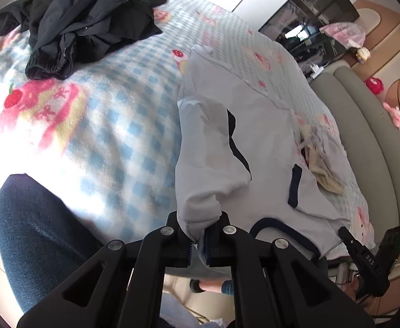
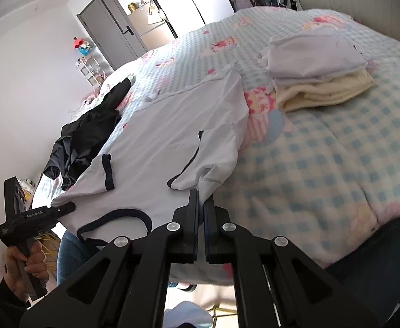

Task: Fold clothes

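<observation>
1. We have the white shirt [image 1: 227,142] spread on the bed [image 1: 112,125], stretching straight ahead of both sets of jaws, its dark-trimmed collar nearest us.
2. Our left gripper [image 1: 198,235] is clenched on a bunched shoulder of the shirt, cloth bulging just ahead of its jaws.
3. Our right gripper [image 2: 201,213] is clamped on the other shoulder's edge; only a thin lip of fabric sits between its jaws.
4. We judge that thin bite the main risk: a lift or pull could slip it free and drop that side crooked.
5. Uneven lifting could skew the fold, since the left side is wadded.
6. The folded stack [image 2: 317,73] lies ahead and right of the right jaws; the black garment [image 1: 85,19] lies far ahead and left of the left jaws. A wide swing could disturb either.
</observation>
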The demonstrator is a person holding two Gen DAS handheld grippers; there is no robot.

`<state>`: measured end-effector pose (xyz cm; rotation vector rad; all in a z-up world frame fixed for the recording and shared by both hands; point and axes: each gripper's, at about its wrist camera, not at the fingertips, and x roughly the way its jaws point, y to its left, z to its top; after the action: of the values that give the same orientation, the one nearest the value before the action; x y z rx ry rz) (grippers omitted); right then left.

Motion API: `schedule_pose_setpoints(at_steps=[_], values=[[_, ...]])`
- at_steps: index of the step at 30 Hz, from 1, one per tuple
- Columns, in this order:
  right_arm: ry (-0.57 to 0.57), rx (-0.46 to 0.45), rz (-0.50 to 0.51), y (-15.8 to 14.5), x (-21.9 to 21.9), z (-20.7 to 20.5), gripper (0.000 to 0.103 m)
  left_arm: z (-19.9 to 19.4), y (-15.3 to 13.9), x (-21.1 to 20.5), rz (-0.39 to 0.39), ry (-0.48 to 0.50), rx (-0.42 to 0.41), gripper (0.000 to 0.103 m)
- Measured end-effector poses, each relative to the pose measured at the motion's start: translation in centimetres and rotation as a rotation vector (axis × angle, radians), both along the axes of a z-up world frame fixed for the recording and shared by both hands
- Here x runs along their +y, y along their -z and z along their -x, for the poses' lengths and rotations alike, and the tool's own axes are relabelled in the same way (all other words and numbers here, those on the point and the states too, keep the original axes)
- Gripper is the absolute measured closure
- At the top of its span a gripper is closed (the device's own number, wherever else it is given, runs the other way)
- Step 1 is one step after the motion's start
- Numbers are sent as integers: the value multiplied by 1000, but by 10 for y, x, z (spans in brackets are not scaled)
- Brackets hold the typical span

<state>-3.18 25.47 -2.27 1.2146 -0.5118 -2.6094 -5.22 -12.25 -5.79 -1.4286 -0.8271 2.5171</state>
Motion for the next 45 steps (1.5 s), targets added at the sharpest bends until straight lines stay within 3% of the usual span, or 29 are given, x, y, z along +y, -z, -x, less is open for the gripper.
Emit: schedule_pose_setpoints(at_steps=[7, 11, 16, 20, 24, 26, 29, 30, 34, 36, 40, 42, 45], values=[[24, -127, 36, 39, 14, 0, 102, 6, 32, 1, -12, 38, -96, 97], [19, -152, 31, 46, 19, 3, 102, 11, 43, 3, -20, 84, -144, 97], [9, -121, 39, 34, 21, 16, 102, 24, 25, -7, -144, 127, -53, 96], [-8, -95, 60, 24, 21, 45, 102, 59, 4, -7, -140, 172, -12, 96], [-35, -47, 29, 6, 17, 96, 101, 118, -11, -5, -95, 213, -11, 95], [-15, -34, 59, 2, 19, 136, 101, 156, -11, -6, -76, 207, -31, 90], [46, -64, 19, 12, 21, 194, 93, 198, -14, -14, -51, 114, -56, 58], [60, -89, 2, 16, 21, 206, 92, 202, -23, -17, -56, 99, -19, 46], [83, -69, 66, 17, 27, 209, 75, 196, -50, -27, -43, 58, 128, 29], [86, -71, 21, 19, 28, 198, 61, 186, -48, -37, -38, 28, 150, 29], [92, -106, -19, 33, 37, 168, 59, 160, -9, -47, -56, -1, 55, 29], [95, -140, -9, 46, 42, 153, 46, 137, 14, -52, -97, -34, 31, 29], [89, -187, 18, 63, 47, 134, 45, 107, 43, -57, -189, -80, -9, 29]])
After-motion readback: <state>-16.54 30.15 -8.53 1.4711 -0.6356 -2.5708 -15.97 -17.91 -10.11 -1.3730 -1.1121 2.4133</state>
